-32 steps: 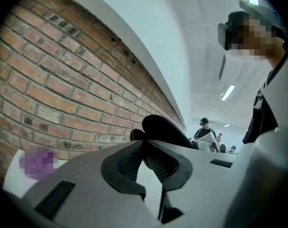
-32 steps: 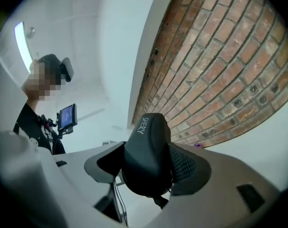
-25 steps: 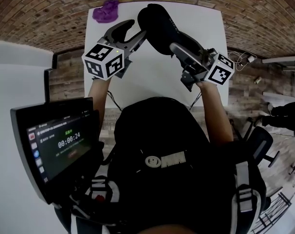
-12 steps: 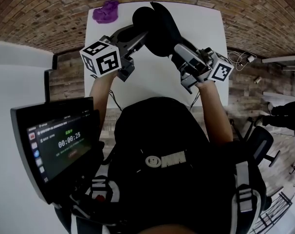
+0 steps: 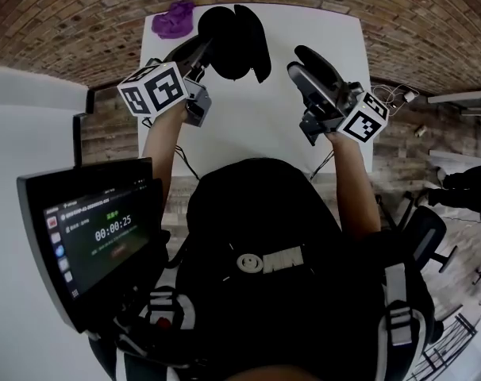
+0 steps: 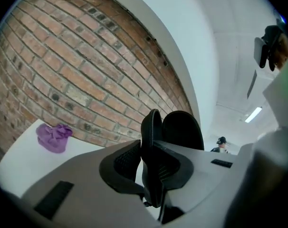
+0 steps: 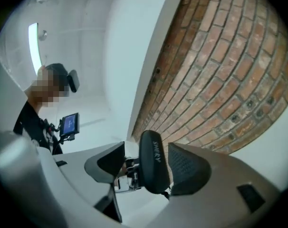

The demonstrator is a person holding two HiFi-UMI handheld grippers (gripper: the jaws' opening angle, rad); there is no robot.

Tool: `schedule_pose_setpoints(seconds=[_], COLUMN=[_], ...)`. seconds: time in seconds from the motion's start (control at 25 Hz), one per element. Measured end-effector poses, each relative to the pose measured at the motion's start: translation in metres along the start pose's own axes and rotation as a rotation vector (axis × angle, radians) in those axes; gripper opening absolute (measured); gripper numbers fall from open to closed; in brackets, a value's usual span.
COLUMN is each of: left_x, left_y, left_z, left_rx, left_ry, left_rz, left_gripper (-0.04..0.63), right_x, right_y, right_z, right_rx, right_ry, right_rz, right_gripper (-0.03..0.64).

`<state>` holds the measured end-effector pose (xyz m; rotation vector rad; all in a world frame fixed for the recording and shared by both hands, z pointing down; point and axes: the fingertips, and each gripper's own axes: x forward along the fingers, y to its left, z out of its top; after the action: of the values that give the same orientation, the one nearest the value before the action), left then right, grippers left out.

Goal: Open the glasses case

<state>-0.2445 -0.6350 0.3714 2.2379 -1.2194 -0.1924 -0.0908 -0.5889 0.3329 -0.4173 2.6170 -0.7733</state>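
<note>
The open glasses case [image 5: 228,38] is pinched by the left gripper [image 5: 199,54], its jaws just closed further. The right gripper [image 5: 298,60] is held spread, apart from it.

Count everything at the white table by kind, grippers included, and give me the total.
Grippers: 2 (left gripper, whose jaws have just been closing, now gripping the edge of the glasses case; right gripper, jaws apart)
Glasses case: 1 (black, open)
Cloth: 1 (purple)
Table: 1 (white)
Total: 5
</note>
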Motion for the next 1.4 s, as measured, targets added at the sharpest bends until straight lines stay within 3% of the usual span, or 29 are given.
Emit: schedule_pose_setpoints(seconds=[0.16, 0.24, 0.28, 0.4, 0.44, 0.48, 0.64, 0.72, 0.76, 0.8, 0.84, 0.88, 1.04, 1.24, 1.32, 1.4], left_x=[0.001, 0.005, 0.006, 0.008, 0.007, 0.007, 0.008, 0.010, 0.011, 0.012, 0.012, 0.012, 0.015, 0.013, 0.012, 0.012], left_y=[0.009, 0.003, -0.003, -0.028, -0.036, -0.042, -0.051, -0.054, -0.054, -0.053, -0.052, -0.052, -0.047, -0.024, -0.020, -0.019], left_z=[0.003, 0.003, 0.004, 0.006, 0.006, 0.007, 0.008, 0.008, 0.006, 0.003, -0.002, -0.008, -0.024, -0.022, -0.020, -0.021], left_rx=[0.008, 0.008, 0.008, -0.003, -0.015, -0.023, -0.064, -0.078, -0.061, -0.029, 0.008, 0.044, 0.169, 0.350, 0.372, 0.362], left_ry=[-0.016, -0.019, -0.023, -0.025, -0.024, -0.026, -0.048, -0.054, -0.046, -0.028, -0.006, 0.015, 0.068, 0.066, 0.060, 0.055], left_rz=[0.088, 0.074, 0.054, -0.084, -0.134, -0.167, -0.214, -0.226, -0.224, -0.218, -0.214, -0.213, -0.177, -0.007, 0.026, 0.039], left_gripper=[0.058, 0.058, 0.058, 0.057, 0.057, 0.057, 0.057, 0.057, 0.057, 0.057, 0.058, 0.058, 0.100, 0.095, 0.005, 0.005], right_x=[0.024, 0.036, 0.039, 0.032, 0.028, 0.026, 0.038, 0.040, 0.039, 0.037, 0.035, 0.032, 0.018, -0.011, -0.017, -0.024], right_y=[0.065, 0.074, 0.063, -0.005, -0.020, -0.026, -0.016, -0.021, -0.024, -0.027, -0.030, -0.033, -0.053, -0.084, -0.092, -0.101], right_z=[-0.031, -0.051, -0.056, -0.044, -0.039, -0.037, -0.052, -0.056, -0.057, -0.059, -0.059, -0.057, -0.046, -0.033, -0.040, -0.059], right_rx=[-0.156, -0.208, -0.241, -0.386, -0.435, -0.471, -0.556, -0.643, -0.673, -0.664, -0.619, -0.571, -0.624, -0.611, -0.599, -0.573], right_ry=[0.192, 0.273, 0.294, 0.276, 0.273, 0.282, 0.349, 0.382, 0.405, 0.428, 0.441, 0.447, 0.500, 0.499, 0.537, 0.596], right_rz=[0.234, 0.259, 0.198, -0.173, -0.257, -0.291, -0.271, -0.336, -0.365, -0.381, -0.388, -0.396, -0.509, -0.685, -0.708, -0.724], right_gripper=[0.290, 0.290, 0.290, 0.287, 0.287, 0.287, 0.287, 0.287, 0.261, 0.143, 0.076, 0.052, 0.052, 0.052, 0.052, 0.052])
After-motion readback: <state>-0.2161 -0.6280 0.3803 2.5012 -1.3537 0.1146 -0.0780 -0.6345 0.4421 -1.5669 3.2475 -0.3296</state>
